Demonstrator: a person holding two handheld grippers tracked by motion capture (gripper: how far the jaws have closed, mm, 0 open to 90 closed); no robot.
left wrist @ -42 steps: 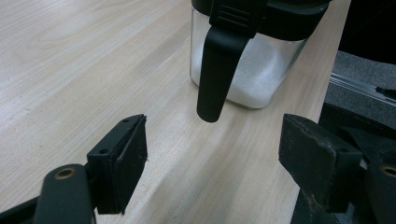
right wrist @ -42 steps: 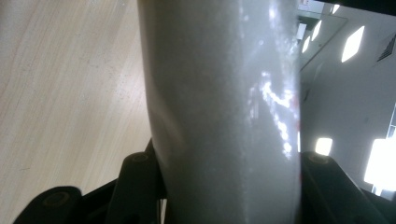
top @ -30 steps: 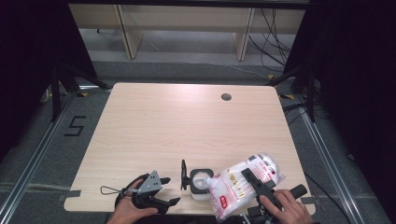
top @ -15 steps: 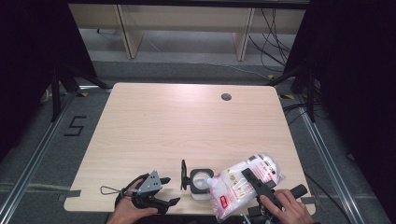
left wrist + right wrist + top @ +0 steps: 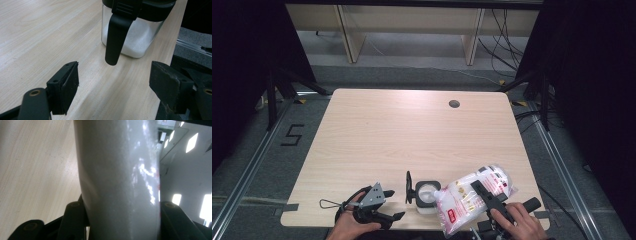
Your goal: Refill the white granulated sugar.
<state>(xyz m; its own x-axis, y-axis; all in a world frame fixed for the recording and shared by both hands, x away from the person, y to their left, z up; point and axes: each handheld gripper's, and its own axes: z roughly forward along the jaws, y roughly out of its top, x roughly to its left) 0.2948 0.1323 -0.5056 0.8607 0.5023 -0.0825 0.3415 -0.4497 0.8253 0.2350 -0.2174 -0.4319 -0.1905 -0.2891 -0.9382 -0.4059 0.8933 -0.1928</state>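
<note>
bag wedged between right gripper jaws (tilted over jar)

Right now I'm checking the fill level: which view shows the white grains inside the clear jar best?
The left gripper view: the clear jar stands close, white grains visible through its wall. The high view shows the jar small, from above. The right gripper view shows the bag instead.

Most of the wooden table ahead of me lies bare, open room for either hand to pass. Near the front edge, a clear jar with its raised black lid stands between my two grippers. Just right of it, a tilted white bag blocks that side.
</note>
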